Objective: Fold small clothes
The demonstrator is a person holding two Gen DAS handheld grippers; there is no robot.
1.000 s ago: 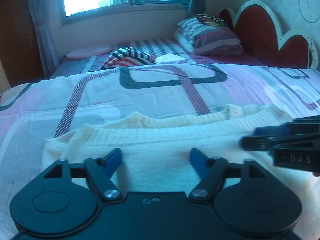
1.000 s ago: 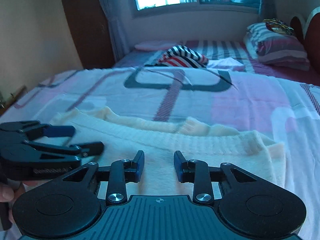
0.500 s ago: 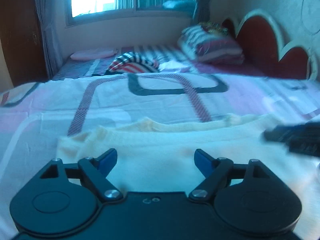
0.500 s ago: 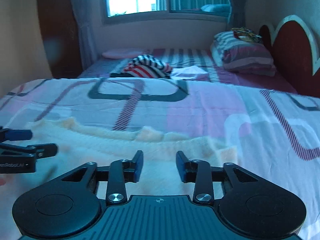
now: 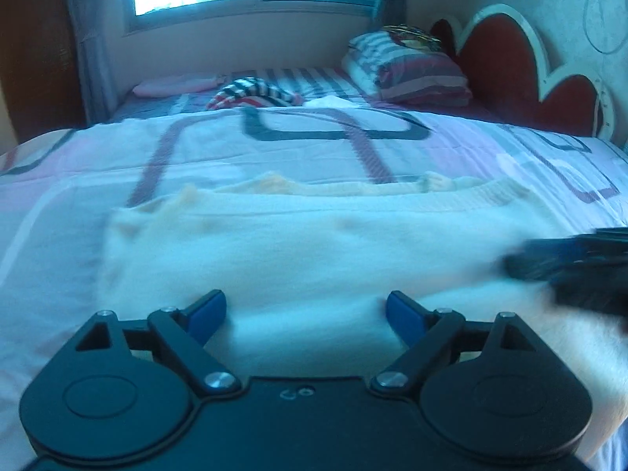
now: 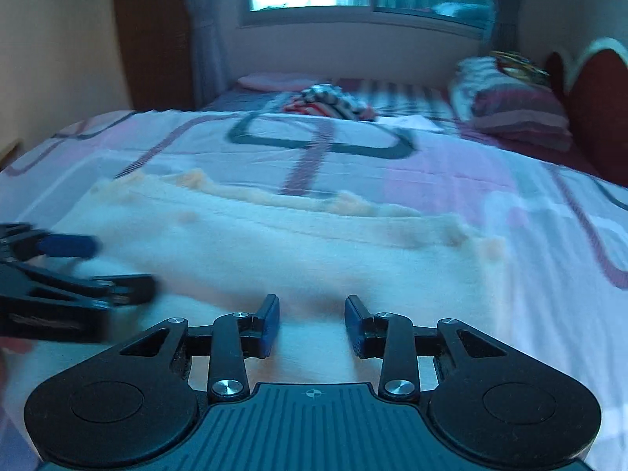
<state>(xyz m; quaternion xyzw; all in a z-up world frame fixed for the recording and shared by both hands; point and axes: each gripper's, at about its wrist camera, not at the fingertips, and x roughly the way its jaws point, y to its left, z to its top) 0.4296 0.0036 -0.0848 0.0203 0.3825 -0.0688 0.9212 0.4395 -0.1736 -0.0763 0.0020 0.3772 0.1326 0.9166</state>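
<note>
Both the left gripper (image 5: 306, 314) and right gripper (image 6: 312, 324) hover released (2 blurred views) over the near sweater (image 5: 294, 243) on the bed (image 5: 274, 149).

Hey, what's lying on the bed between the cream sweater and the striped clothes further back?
Only bare patterned bedspread lies between the sweater and the striped clothes, shown in both wrist views.

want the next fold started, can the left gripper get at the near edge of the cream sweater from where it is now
Probably yes. The left gripper is open, its fingers spread over the cream sweater, which lies flat on the bed cover. Nothing sits between them. The right gripper, also open, is off to the side.
</note>
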